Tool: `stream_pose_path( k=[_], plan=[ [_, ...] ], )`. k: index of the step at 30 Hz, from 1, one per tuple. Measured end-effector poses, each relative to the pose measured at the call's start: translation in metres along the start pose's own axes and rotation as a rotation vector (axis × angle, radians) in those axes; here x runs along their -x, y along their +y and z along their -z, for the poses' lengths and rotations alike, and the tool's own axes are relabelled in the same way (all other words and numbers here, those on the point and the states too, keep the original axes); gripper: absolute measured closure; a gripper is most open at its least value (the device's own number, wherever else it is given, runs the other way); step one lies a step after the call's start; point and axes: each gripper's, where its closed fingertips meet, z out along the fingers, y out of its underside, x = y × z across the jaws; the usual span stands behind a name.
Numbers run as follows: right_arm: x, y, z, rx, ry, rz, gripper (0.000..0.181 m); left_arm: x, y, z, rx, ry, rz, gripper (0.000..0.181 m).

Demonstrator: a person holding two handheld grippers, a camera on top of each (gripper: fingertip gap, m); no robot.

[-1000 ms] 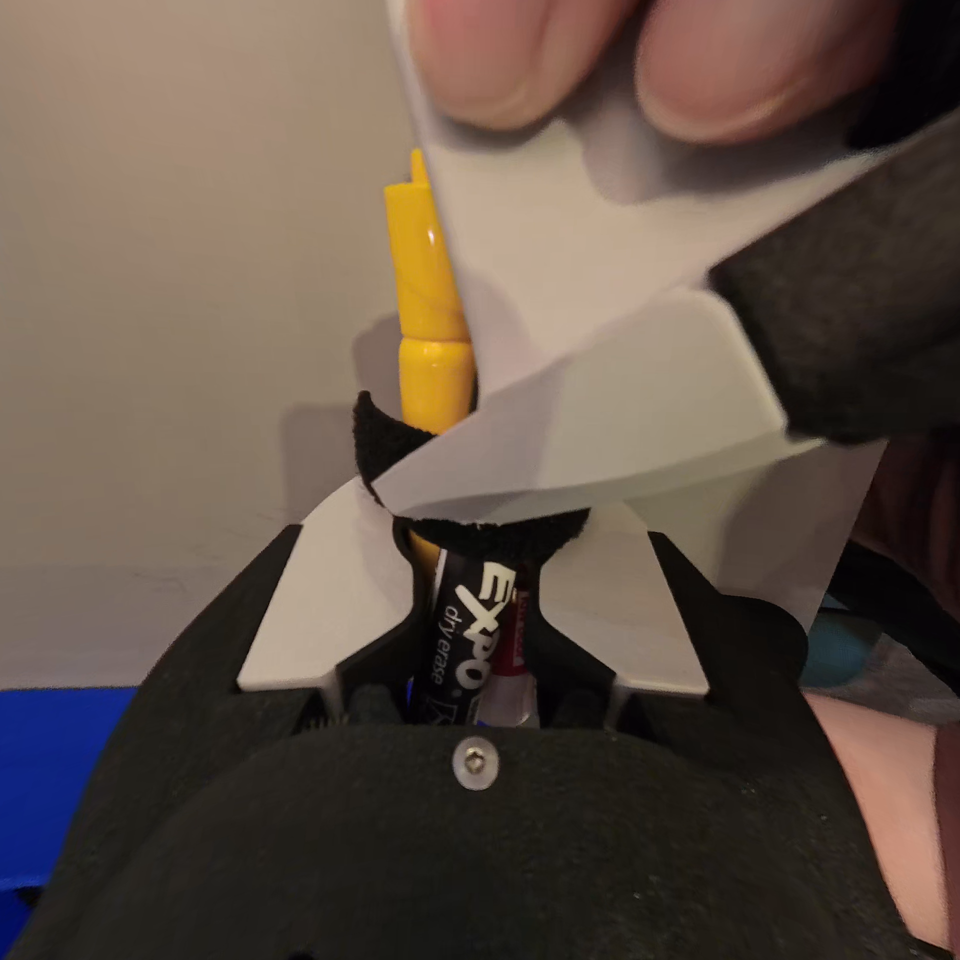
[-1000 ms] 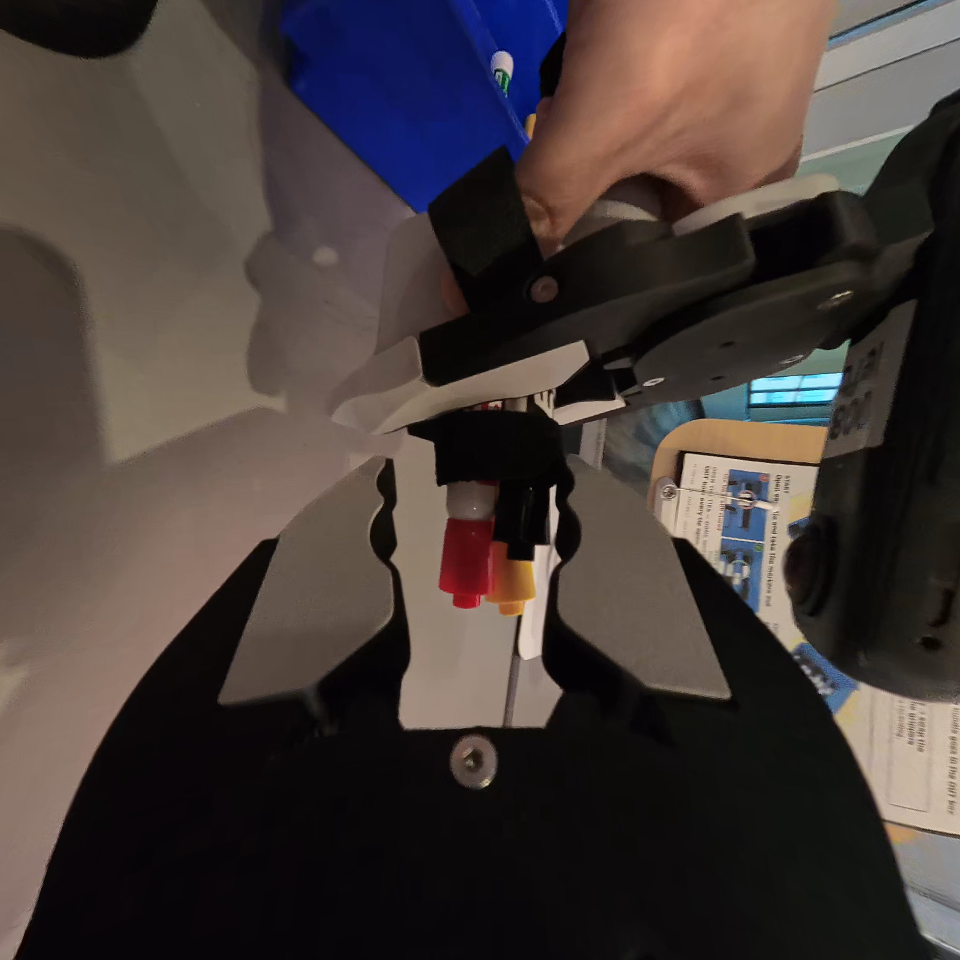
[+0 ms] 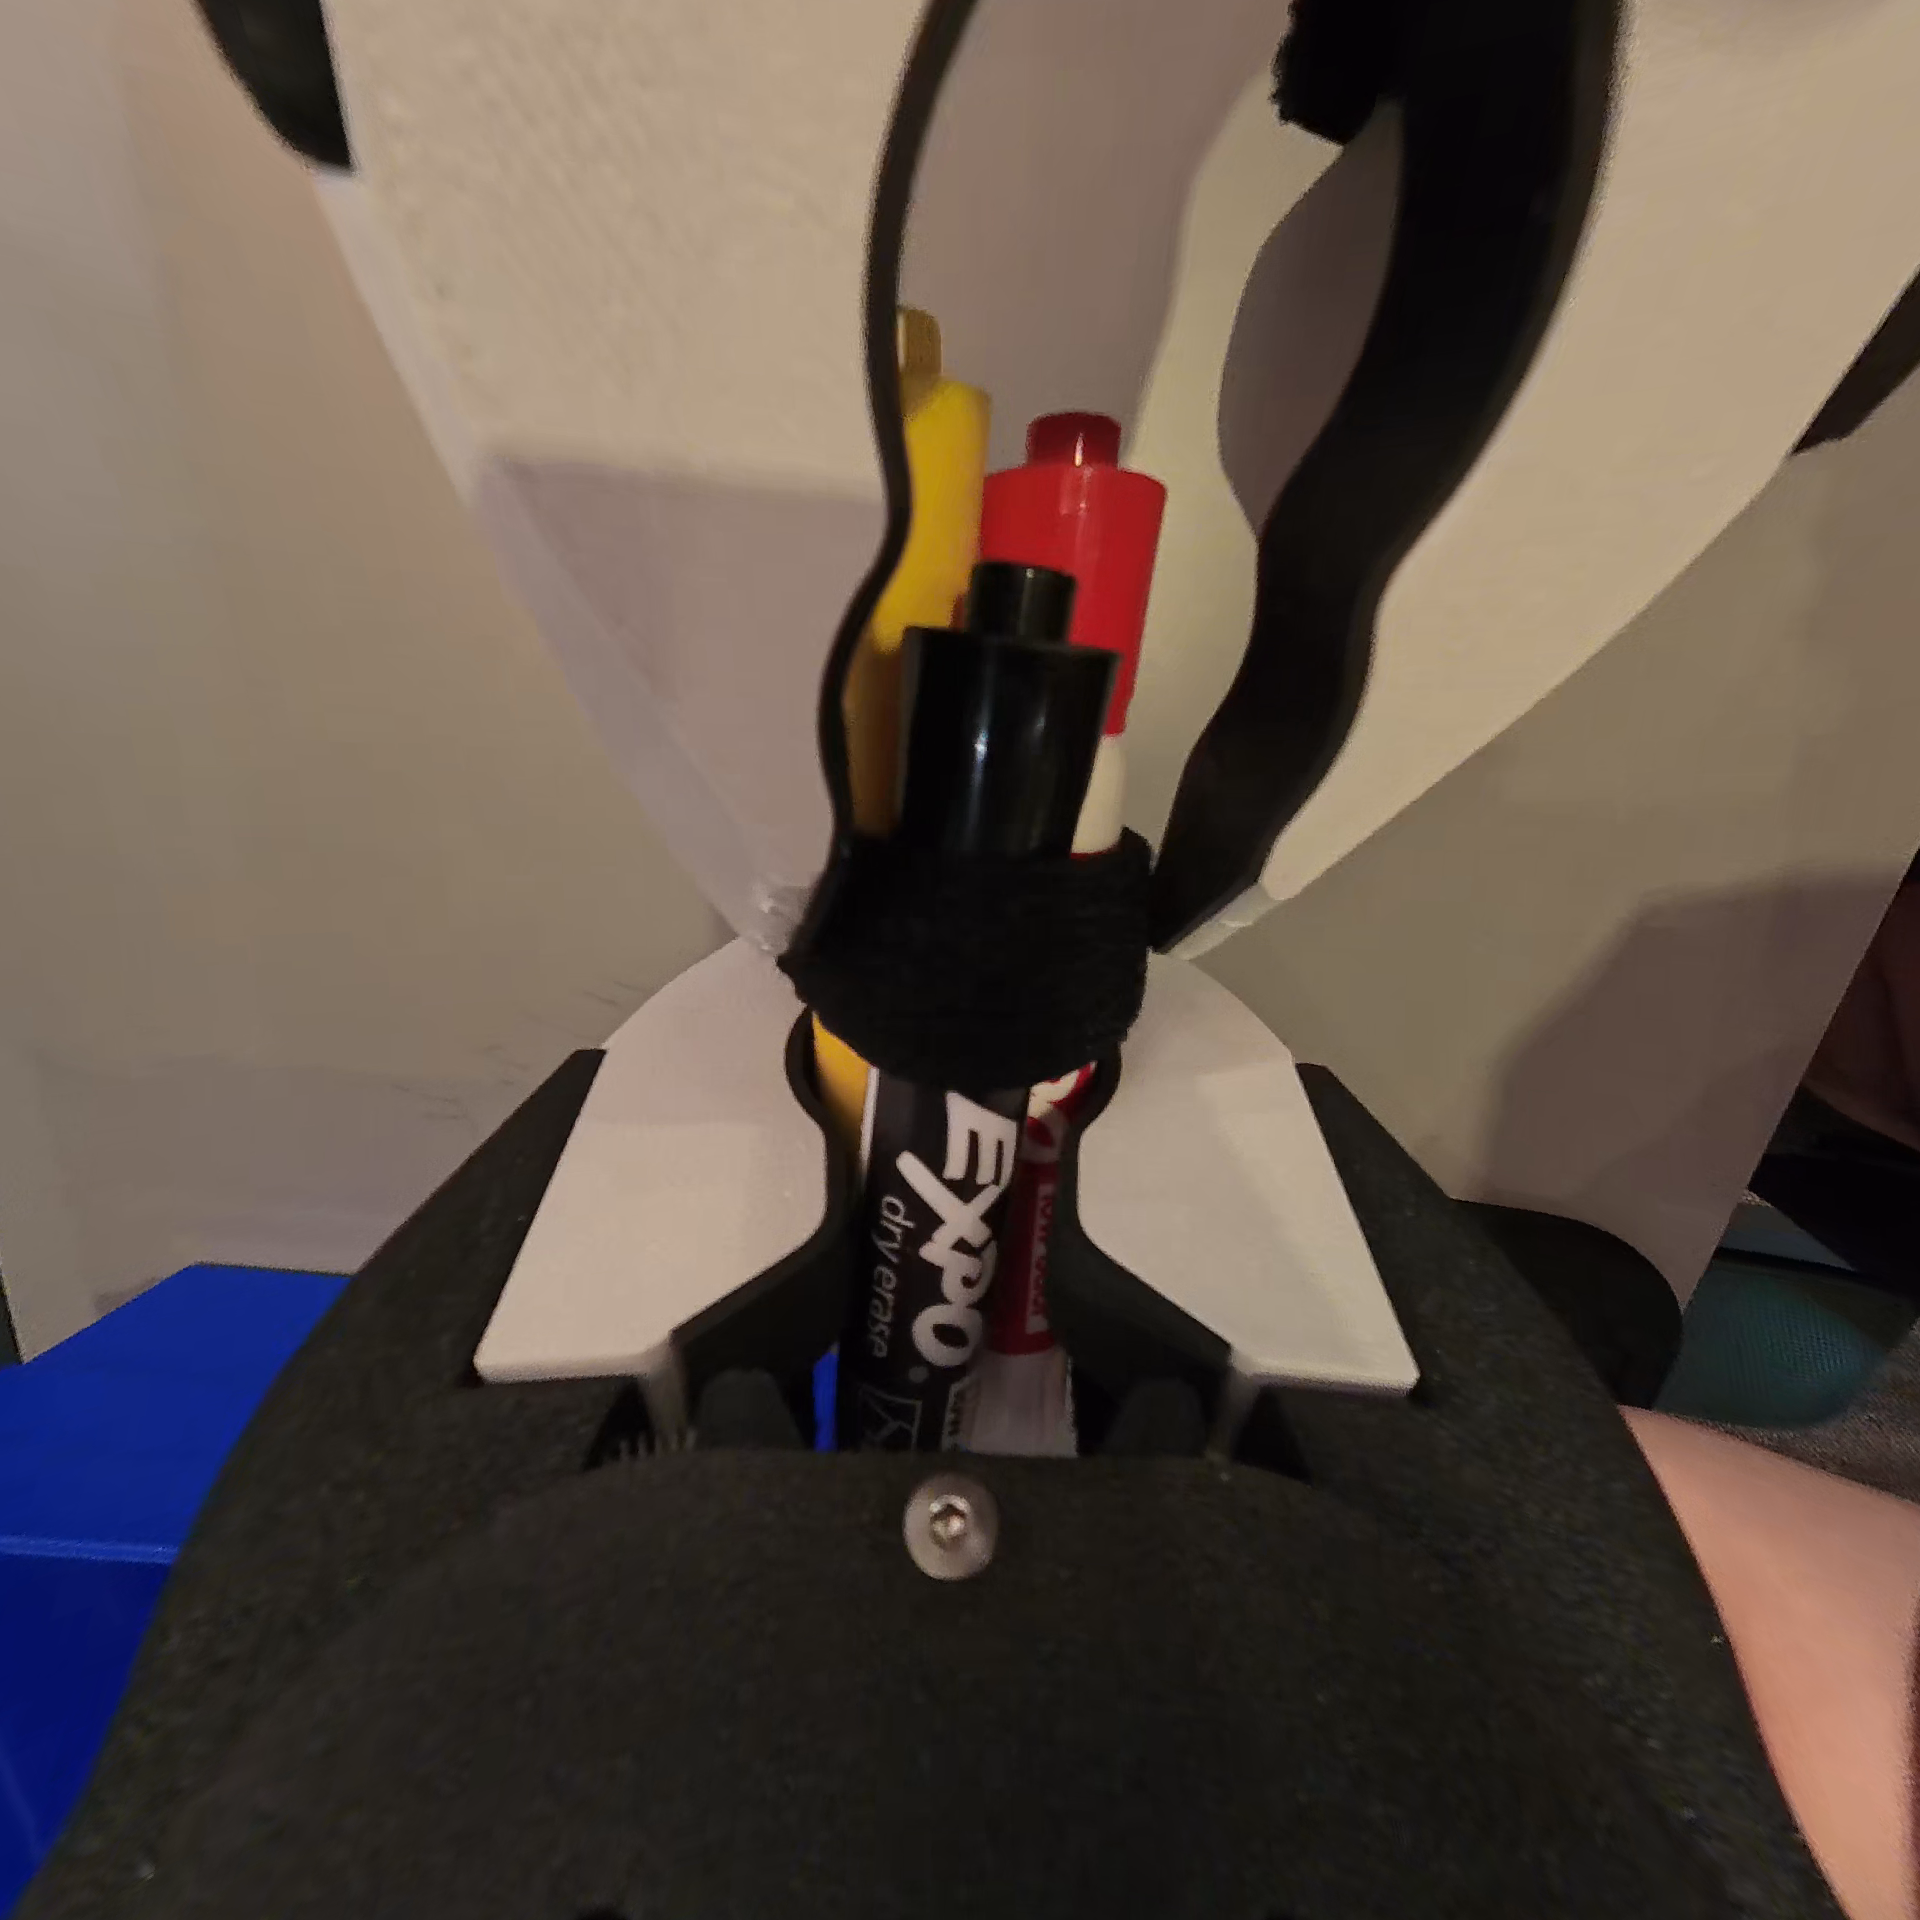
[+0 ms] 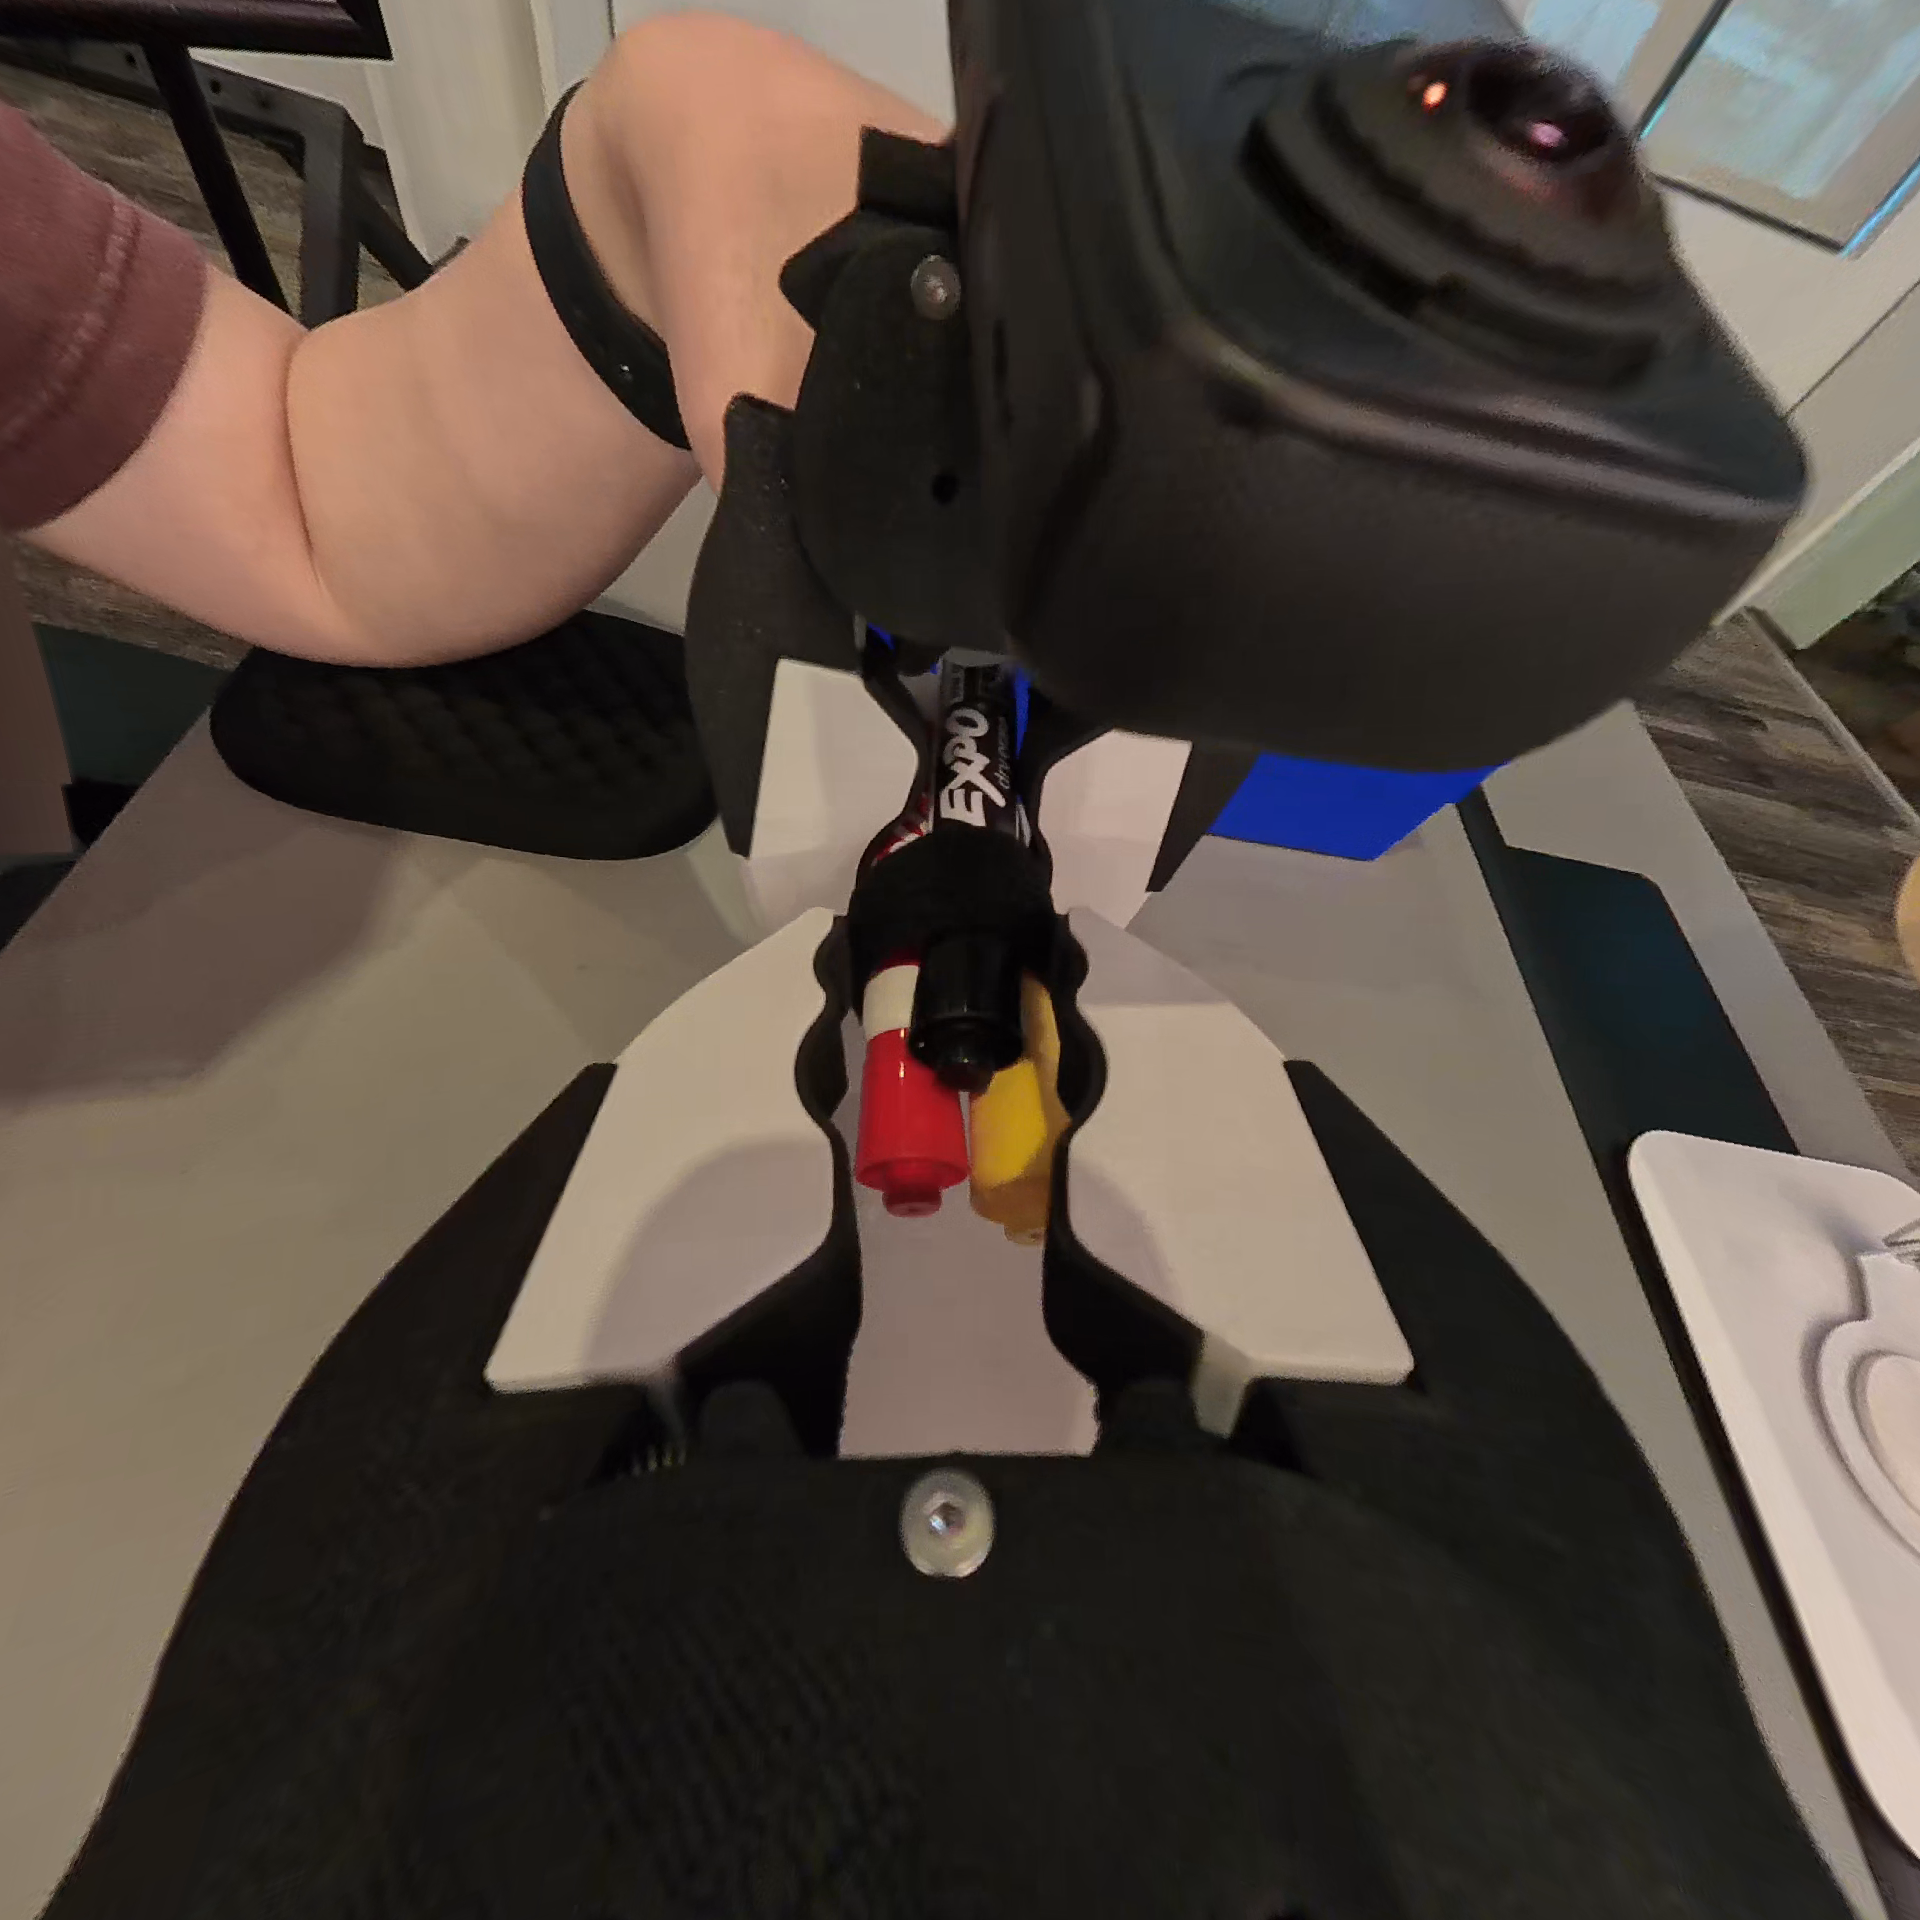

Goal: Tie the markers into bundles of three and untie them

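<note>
Three markers, black [image 3: 987,748], red [image 3: 1075,551] and yellow [image 3: 925,561], bound by a black strap [image 3: 966,961], are clamped in the closed left tool [image 3: 951,1081], long axis along its fingers, caps pointing into the open, empty right tool [image 4: 951,1029] above the worktop [image 4: 260,1091].

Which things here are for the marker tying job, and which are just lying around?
For the job:
black marker
red marker
yellow marker
black strap
left gripper
right gripper

Just lying around:
blue bin
black pad
white tray
</note>
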Motion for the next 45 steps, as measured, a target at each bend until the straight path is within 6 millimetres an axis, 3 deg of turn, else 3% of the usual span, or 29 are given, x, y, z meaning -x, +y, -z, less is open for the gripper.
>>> stream_pose_path(
  k=[7, 21, 35, 45],
  plan=[
    [0.0, 0.014, -0.004, 0.078, -0.001, 0.005, 0.137, -0.003, -0.003, 0.001, -0.014, 0.016, 0.002, 0.139],
    [0.003, 0.01, -0.006, 0.041, -0.032, -0.028, 0.139, -0.005, 0.0, 0.001, -0.001, 0.014, -0.006, 0.14],
    [0.004, 0.017, -0.007, 0.064, -0.112, -0.221, 0.139, -0.003, 0.001, -0.002, 0.021, -0.004, -0.008, 0.139],
    [0.005, 0.02, -0.01, 0.047, -0.118, -0.167, 0.131, -0.005, 0.002, -0.003, 0.016, 0.037, 0.024, 0.14]
  ],
)
